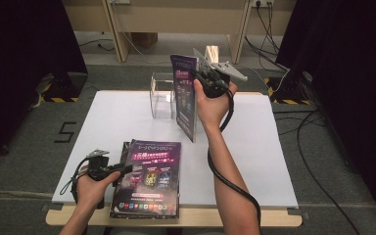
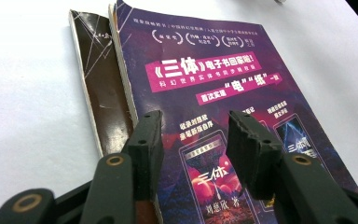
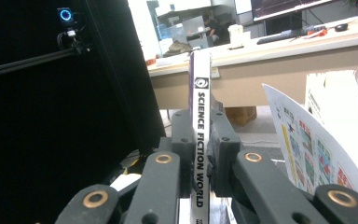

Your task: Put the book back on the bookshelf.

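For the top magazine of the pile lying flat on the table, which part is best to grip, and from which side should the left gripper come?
Probably its spine edge, from the left. The top magazine lies flat on the pile, so only an edge offers the jaws something to close on. The open left gripper already sits at that edge, and there the cover overhangs the brown magazine beneath.

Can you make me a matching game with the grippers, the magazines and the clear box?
Things:
1. right gripper
2. left gripper
3. clear box
4. stack of magazines

States:
A. lying flat at the table's near edge
B. open, jaws over a purple cover
C. standing at the table's far side, behind the raised magazine
D. shut on a magazine's spine, held upright

Pairs: 1-D, 2-B, 3-C, 4-A
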Tool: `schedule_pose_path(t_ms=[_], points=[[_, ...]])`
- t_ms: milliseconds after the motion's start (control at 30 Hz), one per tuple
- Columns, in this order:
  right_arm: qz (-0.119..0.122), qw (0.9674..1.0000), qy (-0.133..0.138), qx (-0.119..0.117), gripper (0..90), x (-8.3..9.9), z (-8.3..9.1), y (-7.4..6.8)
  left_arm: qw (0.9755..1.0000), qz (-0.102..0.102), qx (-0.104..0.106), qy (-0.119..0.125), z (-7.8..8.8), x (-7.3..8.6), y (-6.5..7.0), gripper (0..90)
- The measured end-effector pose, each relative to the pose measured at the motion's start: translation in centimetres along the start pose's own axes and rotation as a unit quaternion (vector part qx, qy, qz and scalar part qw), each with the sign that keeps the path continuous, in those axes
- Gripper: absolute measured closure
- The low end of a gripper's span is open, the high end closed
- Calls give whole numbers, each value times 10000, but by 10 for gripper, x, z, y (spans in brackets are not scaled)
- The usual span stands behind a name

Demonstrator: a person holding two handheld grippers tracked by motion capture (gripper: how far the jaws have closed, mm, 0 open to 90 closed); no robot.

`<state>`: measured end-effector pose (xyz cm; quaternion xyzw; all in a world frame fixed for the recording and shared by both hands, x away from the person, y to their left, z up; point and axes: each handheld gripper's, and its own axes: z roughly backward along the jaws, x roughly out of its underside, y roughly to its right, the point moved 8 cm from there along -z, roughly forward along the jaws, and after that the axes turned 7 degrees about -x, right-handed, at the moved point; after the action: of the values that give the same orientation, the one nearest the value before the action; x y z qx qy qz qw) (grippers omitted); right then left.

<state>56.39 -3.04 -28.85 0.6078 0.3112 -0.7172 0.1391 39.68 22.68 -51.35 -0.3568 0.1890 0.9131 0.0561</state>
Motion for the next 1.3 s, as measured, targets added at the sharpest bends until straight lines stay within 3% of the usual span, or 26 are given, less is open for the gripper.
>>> schedule_pose_path(t_ms=[267, 1300], points=[[192, 9997, 92, 102, 833, 0, -7, -1, 10000, 8, 16, -2, -1, 1, 0, 549], [444, 9971, 340, 520, 832, 9, -29, 14, 10000, 16, 37, -43, -2, 3, 0, 549]])
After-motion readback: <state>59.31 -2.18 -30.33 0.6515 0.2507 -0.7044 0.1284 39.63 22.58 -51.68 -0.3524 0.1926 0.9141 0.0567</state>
